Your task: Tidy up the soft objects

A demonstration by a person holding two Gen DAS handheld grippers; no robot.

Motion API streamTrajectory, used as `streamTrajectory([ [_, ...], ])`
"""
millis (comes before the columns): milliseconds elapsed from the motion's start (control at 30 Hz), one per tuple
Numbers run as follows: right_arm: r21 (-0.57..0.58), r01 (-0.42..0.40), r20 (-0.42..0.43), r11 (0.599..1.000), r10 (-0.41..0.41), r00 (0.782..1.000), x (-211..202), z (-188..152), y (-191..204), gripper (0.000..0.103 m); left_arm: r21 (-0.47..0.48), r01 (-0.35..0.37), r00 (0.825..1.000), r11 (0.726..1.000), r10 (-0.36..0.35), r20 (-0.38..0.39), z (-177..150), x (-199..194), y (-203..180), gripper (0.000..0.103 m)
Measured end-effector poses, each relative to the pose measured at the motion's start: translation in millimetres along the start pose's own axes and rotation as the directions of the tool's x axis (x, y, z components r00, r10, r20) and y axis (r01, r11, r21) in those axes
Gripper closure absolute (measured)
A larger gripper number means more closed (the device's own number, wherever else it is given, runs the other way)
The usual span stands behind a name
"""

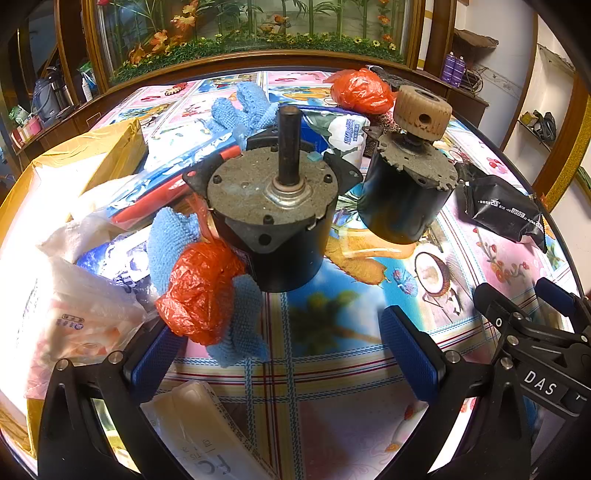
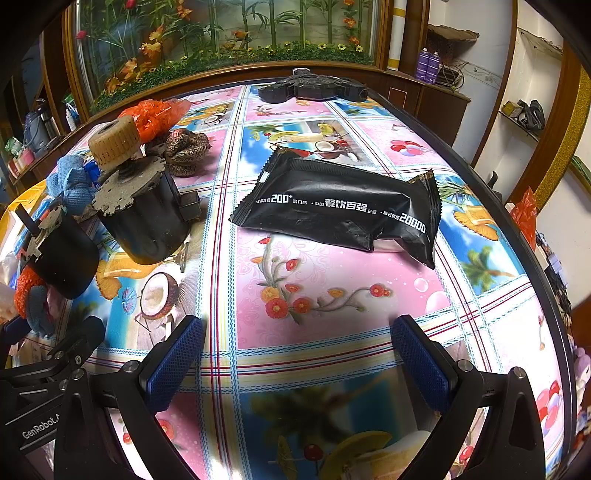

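A wooden cabinet with a glass-fronted display of artificial plants [image 1: 251, 33] stands behind a table covered by a glossy patterned tablecloth [image 2: 332, 288] printed with fruit, flowers and palm trees.

At the left of the left wrist view, a yellow cardboard box [image 1: 92, 155] lies open, with white plastic-wrapped tissue packs [image 1: 74, 306] heaped in front of it. Next comes a crumpled orange plastic bag [image 1: 201, 291] resting on a light blue terry cloth [image 1: 240, 325], both touching the base of a black cylindrical motor with a bare steel shaft [image 1: 273, 221]. The left gripper [image 1: 291, 350] hovers over the cloth's edge with its blue-padded jaws spread wide and nothing between them. A second orange plastic bag [image 1: 358, 90] lies at the far side of the table.

To the right stands a second black motor topped by a tan ridged wheel [image 2: 140, 206], with a brown knitted piece [image 2: 186, 151] behind it. Further right, well apart from the pile, a flat black foil packet with white lettering [image 2: 340, 206] lies alone on the cloth. The right gripper [image 2: 295, 358] hangs near it, jaws wide and empty.
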State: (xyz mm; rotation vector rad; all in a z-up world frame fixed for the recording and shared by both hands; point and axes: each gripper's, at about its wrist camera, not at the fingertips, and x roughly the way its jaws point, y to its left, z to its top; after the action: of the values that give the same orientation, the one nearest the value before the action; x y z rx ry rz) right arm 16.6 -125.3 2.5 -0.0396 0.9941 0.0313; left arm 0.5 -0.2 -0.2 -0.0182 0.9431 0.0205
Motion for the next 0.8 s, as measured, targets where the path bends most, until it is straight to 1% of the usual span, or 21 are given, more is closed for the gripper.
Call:
streamTrajectory([
  [200, 0.008, -0.023, -0.008, 1.000, 0.023, 1.000, 2.0, -6.5, -5.6, 0.001, -0.005, -0.004, 1.000, 1.000, 0.004, 0.000, 0.1, 0.1, -0.1, 0.000],
  [267, 0.027, -0.008, -0.043, 1.000, 0.009, 0.999, 1.3, -5.0, -7.5, 0.001, -0.002, -0.004, 1.000, 1.000, 0.004, -0.009, -0.2, -0.3, -0.3, 0.000],
  [300, 0.033, -0.002, -0.075, 0.999, 0.004, 0.997, 1.5, -3.8, -8.7, 0.001, 0.010, 0.005, 1.000, 1.000, -0.004, -0.029, 0.1, -1.0, -1.3, 0.000],
  [367, 0.024, -0.002, -0.115, 1.000, 0.005, 0.993, 2.7, -0.1, -8.2, 0.001, 0.053, 0.033, 0.997, 0.998, -0.029, -0.072, -2.4, -5.8, -2.9, 0.000],
  [433, 0.002, -0.013, -0.143, 1.000, 0.013, 0.990, 4.7, 8.2, -3.9, 0.001, 0.070, 0.047, 0.996, 0.996, -0.041, -0.075, -8.4, -11.7, -5.4, 0.000],
  [500, -0.012, -0.024, -0.134, 1.000, 0.023, 0.991, 4.9, 9.8, -4.4, 0.001, 0.062, 0.034, 0.999, 0.997, -0.032, -0.029, -18.8, -17.9, -7.1, 0.000],
  [567, -0.027, -0.023, -0.108, 0.999, 0.020, 0.994, 3.3, 7.5, -3.2, 0.001, 0.062, 0.029, 0.999, 0.998, -0.027, -0.030, -22.4, -19.6, -13.5, 0.000],
  [667, -0.043, -0.024, -0.095, 0.999, 0.020, 0.995, 2.6, 5.0, -0.8, 0.001, 0.101, 0.060, 0.998, 0.993, -0.056, -0.039, -24.6, -23.7, -23.3, 0.000],
  [700, -0.044, -0.020, -0.095, 0.999, 0.016, 0.995, 1.3, 4.3, -0.6, 0.002, 0.099, 0.063, 0.997, 0.993, -0.059, -0.041, -27.4, -28.0, -23.3, 0.000],
  [767, -0.045, -0.014, -0.086, 0.999, 0.011, 0.996, -9.7, -1.8, -0.1, 0.014, 0.070, 0.078, 0.997, 0.995, -0.077, -0.024, -31.9, -42.4, -21.1, 0.003],
  [800, -0.047, -0.015, -0.074, 0.999, 0.011, 0.997, -15.0, -6.3, 0.3, 0.019, 0.058, 0.090, 0.996, 0.994, -0.091, 0.012, -35.5, -57.5, -16.4, 0.003],
])
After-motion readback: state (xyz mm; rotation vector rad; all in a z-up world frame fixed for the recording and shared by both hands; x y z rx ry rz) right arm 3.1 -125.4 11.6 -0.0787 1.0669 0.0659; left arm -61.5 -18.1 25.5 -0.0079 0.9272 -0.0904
